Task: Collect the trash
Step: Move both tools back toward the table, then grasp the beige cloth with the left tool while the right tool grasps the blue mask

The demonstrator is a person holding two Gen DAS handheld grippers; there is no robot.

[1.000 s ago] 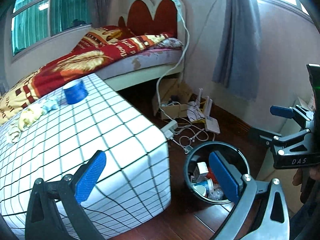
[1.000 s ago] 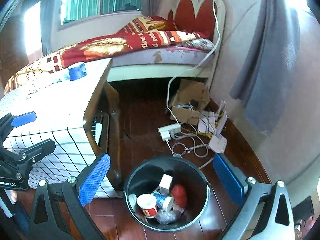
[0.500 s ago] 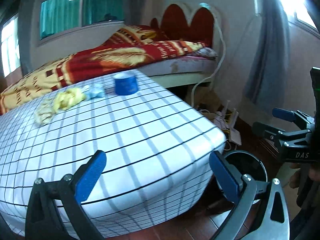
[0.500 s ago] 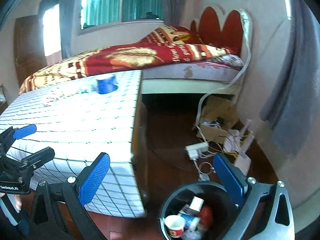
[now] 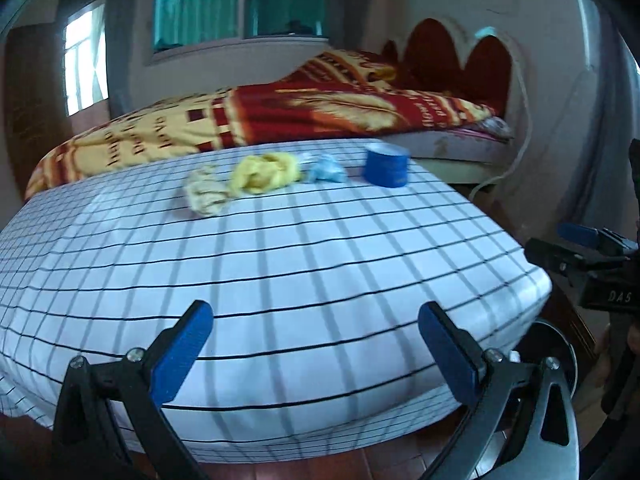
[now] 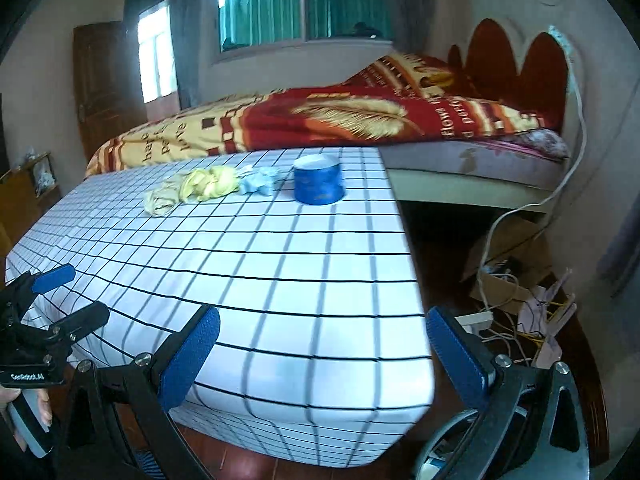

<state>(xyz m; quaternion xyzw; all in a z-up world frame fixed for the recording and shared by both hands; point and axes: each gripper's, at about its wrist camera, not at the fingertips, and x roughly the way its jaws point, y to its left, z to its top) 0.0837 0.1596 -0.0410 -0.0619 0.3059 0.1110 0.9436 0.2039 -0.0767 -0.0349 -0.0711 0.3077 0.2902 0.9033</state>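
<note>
On the far part of the checked tablecloth table point(image 5: 280, 264) lie a pale yellow crumpled wad point(image 5: 204, 196), a bright yellow crumpled wad point(image 5: 264, 172), a light blue wad point(image 5: 326, 170) and an upturned blue cup point(image 5: 386, 166). They also show in the right wrist view: yellow wads point(image 6: 192, 188), blue wad point(image 6: 258, 182), cup point(image 6: 318, 180). My left gripper point(image 5: 312, 344) is open and empty at the table's near edge. My right gripper point(image 6: 320, 348) is open and empty at the near right corner. The bin's rim point(image 6: 448, 440) shows low on the right.
A bed with a red and yellow blanket point(image 5: 280, 120) stands behind the table. A cardboard box, power strip and cables point(image 6: 516, 300) lie on the wooden floor to the right. A white cable point(image 6: 576, 152) hangs from the headboard.
Both grippers have risen and swung left from over the bin to face the table top. The bin has dropped almost out of view. Both stay open and empty.
</note>
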